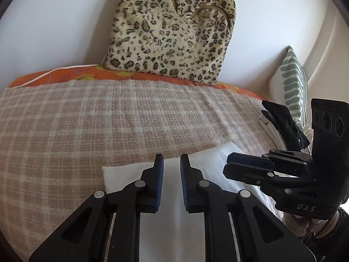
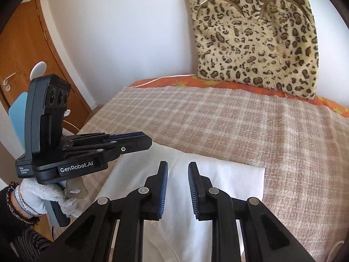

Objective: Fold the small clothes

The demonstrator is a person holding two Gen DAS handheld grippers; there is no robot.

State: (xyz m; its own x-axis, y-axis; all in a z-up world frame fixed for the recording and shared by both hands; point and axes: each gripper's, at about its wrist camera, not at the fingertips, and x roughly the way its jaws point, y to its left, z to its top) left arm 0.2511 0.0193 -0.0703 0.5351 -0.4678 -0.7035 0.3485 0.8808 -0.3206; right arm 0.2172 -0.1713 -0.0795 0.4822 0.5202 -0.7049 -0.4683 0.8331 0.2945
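Your left hand-held gripper (image 1: pixel 171 163) and right hand-held gripper (image 2: pixel 178 170), both narrowly parted and empty, hover above the white garment (image 2: pixel 229 179) at lower centre; closing high could miss the cloth.

Both grippers are black, with blue ribbed pads and silver rivets. The left gripper (image 2: pixel 139 140) reads "GenRobot.AI"; the right gripper (image 1: pixel 240 163) reads "DAS". Below the left gripper, the left hand (image 2: pixel 41 196) wears a white knit glove, beaded bracelets and a dark sleeve.
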